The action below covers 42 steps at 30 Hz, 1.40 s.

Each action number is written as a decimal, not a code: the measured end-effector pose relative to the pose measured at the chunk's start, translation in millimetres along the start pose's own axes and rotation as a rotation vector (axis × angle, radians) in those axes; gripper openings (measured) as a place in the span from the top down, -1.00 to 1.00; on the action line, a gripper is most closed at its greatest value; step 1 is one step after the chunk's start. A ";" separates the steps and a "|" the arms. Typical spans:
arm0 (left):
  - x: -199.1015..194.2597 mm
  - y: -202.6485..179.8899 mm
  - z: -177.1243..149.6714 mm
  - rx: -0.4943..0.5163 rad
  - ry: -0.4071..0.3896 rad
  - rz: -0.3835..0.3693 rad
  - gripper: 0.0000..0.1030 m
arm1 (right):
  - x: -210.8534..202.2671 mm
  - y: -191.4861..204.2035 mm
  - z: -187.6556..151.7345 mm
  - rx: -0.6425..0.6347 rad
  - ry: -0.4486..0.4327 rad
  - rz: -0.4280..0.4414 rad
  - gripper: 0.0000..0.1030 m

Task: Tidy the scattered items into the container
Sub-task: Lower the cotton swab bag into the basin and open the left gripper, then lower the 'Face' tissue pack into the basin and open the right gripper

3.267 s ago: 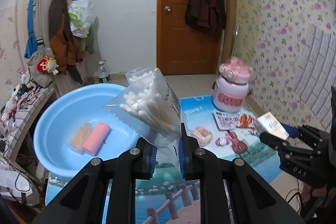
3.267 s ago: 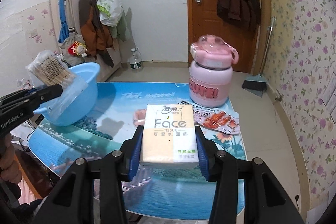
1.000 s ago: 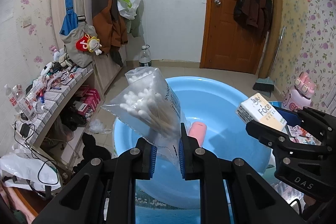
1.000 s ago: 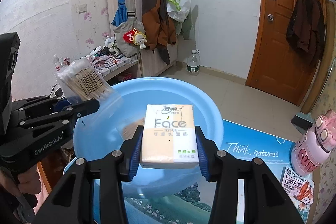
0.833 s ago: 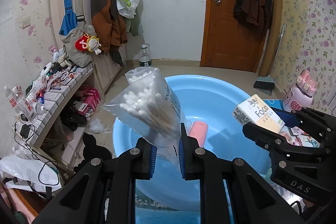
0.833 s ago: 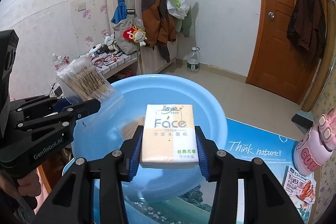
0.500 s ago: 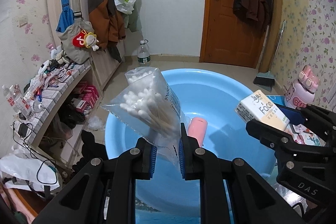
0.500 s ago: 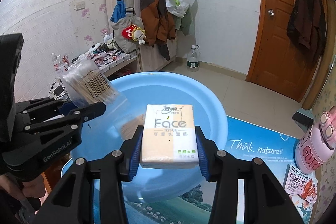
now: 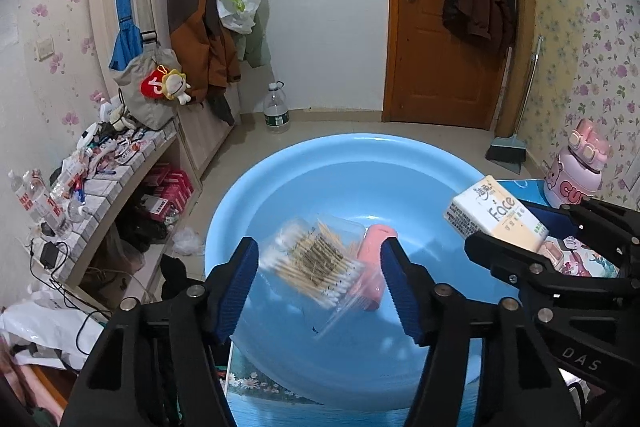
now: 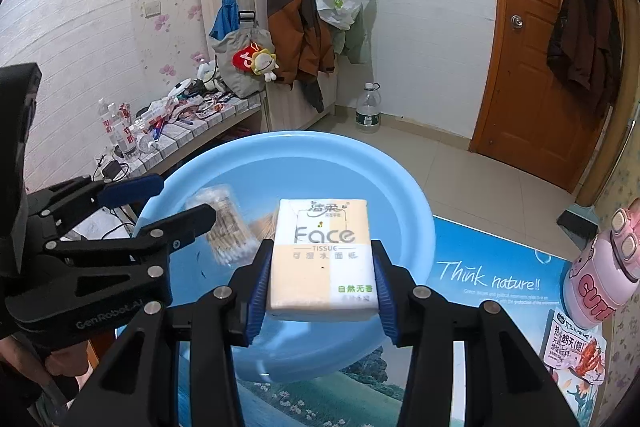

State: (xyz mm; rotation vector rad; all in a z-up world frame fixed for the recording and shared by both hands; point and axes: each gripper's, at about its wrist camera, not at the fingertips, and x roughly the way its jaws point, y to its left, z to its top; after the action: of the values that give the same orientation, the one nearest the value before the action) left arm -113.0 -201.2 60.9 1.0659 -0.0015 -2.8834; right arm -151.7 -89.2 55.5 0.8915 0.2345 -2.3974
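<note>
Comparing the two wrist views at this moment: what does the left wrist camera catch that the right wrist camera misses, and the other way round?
Only the left wrist view shows the pink item lying in the basin and the broom by the door.

Only the right wrist view shows the snack packet on the mat.

Both show the blue basin, the bag of cotton swabs inside it, the open left gripper, the right gripper shut on the tissue pack, and the pink bottle.

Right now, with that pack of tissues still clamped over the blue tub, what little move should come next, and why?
Probably open the right gripper and let the tissue pack drop. It hangs over the blue basin, and the left gripper stands open, with the blurred cotton swab bag between its fingers over the basin, beside the pink item.
</note>
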 end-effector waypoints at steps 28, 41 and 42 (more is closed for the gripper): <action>-4.9 6.6 -3.7 -0.010 -0.004 0.005 -0.29 | 12.7 11.4 -7.7 -0.023 0.046 0.015 0.09; -12.5 7.0 -0.6 -0.021 -0.021 0.004 -0.32 | 2.6 14.4 -3.0 -0.032 0.016 -0.018 -0.53; -13.2 6.2 -0.5 -0.021 -0.022 0.004 -0.32 | 1.6 13.9 -3.0 -0.032 0.015 -0.018 -0.53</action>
State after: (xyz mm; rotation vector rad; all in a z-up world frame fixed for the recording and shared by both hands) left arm -102.4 -206.6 69.3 1.0298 0.0261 -2.8851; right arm -143.2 -100.4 52.6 0.8973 0.2869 -2.3978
